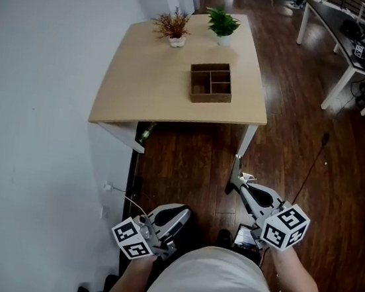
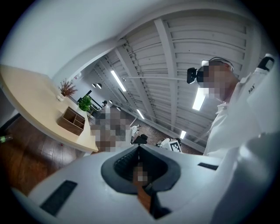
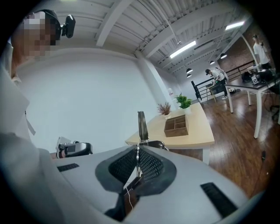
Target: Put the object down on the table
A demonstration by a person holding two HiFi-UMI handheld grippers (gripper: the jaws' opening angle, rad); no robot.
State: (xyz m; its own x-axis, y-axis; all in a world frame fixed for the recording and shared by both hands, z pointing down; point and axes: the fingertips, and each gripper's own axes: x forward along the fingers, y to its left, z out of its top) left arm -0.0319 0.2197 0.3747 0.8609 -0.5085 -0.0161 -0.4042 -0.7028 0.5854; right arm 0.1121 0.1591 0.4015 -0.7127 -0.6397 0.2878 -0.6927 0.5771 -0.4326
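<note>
Right gripper (image 3: 138,148) clamps a thin dark object (image 3: 142,124) upright (left gripper (image 2: 139,149) pinched together).

Matt pale wood table (image 1: 157,85); glossy dark wooden floor (image 1: 288,156).

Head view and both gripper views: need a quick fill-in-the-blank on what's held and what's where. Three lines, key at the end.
1. Of the left gripper and the right gripper, the one clamping the thin dark flat strip is the ____.
2. On the light wooden table, beyond the brown wooden compartment tray, stand a reddish dried plant and a ____ leafy plant.
3. Both grippers hang over the dark wooden ____, not over the table.
Missing words: right; green; floor.
</note>
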